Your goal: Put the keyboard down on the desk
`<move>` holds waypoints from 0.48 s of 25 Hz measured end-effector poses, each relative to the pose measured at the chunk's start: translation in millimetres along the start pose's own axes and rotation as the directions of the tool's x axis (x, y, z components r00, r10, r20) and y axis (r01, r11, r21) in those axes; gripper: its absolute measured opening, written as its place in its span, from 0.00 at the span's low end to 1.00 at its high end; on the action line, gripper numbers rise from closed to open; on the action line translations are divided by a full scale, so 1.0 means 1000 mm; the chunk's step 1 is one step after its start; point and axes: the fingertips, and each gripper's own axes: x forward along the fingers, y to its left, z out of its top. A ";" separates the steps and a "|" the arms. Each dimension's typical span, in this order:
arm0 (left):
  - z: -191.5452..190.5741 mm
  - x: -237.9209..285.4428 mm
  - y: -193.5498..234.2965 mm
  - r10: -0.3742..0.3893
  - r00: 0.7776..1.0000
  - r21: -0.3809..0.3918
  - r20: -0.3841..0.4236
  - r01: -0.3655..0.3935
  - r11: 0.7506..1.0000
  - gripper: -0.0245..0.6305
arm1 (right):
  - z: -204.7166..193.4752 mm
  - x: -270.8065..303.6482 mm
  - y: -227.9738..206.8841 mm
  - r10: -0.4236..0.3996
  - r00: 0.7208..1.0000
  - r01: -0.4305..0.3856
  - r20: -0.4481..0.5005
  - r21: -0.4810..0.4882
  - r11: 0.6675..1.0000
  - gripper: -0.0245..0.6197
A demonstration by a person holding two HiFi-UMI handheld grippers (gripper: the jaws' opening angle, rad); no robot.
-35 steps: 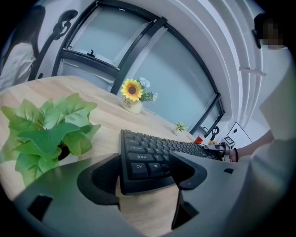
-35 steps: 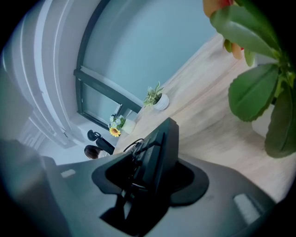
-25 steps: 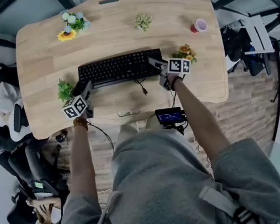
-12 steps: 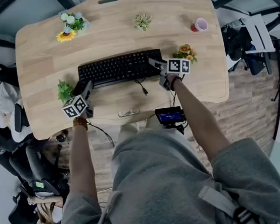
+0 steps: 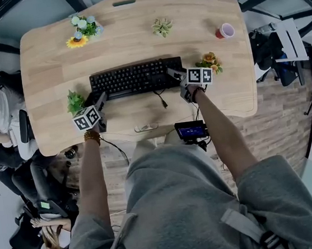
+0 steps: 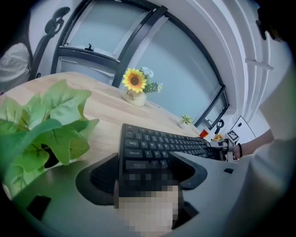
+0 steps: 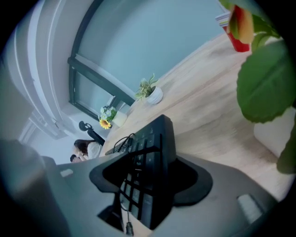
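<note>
A black keyboard [image 5: 133, 77] lies lengthwise across the middle of the wooden desk [image 5: 134, 36] and looks flat on it. My left gripper [image 5: 95, 100] is at its left end, and the left gripper view shows that end [image 6: 157, 143] wedged between the jaws with both pads against it. My right gripper [image 5: 173, 73] is at the right end. Its jaws have just been opening. The number-pad end [image 7: 148, 148] sits between them with a dark gap beside it.
A small green plant [image 5: 74, 101] stands by my left gripper and an orange-flowered plant [image 5: 209, 59] by my right. A sunflower pot [image 5: 81, 30], a little succulent [image 5: 162, 26] and a red cup [image 5: 223, 31] are farther back. The keyboard's cable [image 5: 158, 97] trails toward the near edge.
Nothing on the desk has visibly moved. Only the head view has shifted a little.
</note>
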 end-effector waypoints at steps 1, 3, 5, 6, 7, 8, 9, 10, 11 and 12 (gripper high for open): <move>-0.001 0.000 0.001 0.005 1.000 -0.002 0.000 -0.005 1.000 0.54 | -0.002 0.001 -0.001 -0.008 1.000 0.007 -0.009 -0.013 1.000 0.47; -0.001 0.000 0.001 0.007 1.000 -0.004 0.007 -0.007 1.000 0.54 | -0.004 0.000 -0.002 -0.015 1.000 0.015 -0.009 -0.021 1.000 0.47; 0.001 0.000 0.000 0.002 1.000 0.002 0.008 -0.002 1.000 0.54 | -0.002 0.000 -0.003 -0.019 1.000 0.019 -0.008 -0.020 1.000 0.47; 0.002 -0.001 0.000 -0.002 1.000 0.005 0.008 0.002 1.000 0.54 | -0.002 0.000 -0.003 -0.023 1.000 0.023 -0.012 -0.020 1.000 0.47; 0.003 -0.002 -0.001 -0.005 1.000 0.008 0.009 0.005 1.000 0.54 | -0.002 0.000 -0.003 -0.031 0.999 0.030 -0.017 -0.022 0.999 0.48; 0.004 -0.003 -0.002 -0.009 1.000 0.011 0.012 0.009 1.000 0.54 | -0.002 0.000 -0.004 -0.043 0.999 0.042 -0.023 -0.028 0.999 0.48; 0.004 -0.004 -0.003 -0.013 1.000 0.013 0.016 0.013 1.000 0.54 | -0.002 -0.002 -0.004 -0.061 0.998 0.060 -0.029 -0.044 0.997 0.49; 0.005 -0.005 -0.005 -0.020 1.000 0.016 0.021 0.019 1.000 0.54 | -0.002 -0.003 -0.004 -0.083 0.996 0.081 -0.035 -0.070 0.994 0.51; 0.006 -0.006 -0.006 -0.027 0.999 0.021 0.025 0.026 0.999 0.54 | -0.003 -0.006 -0.005 -0.108 0.993 0.103 -0.042 -0.105 0.989 0.52; 0.008 -0.007 -0.008 -0.033 0.999 0.030 0.026 0.032 0.999 0.54 | -0.004 -0.009 -0.006 -0.137 0.989 0.128 -0.052 -0.148 0.981 0.54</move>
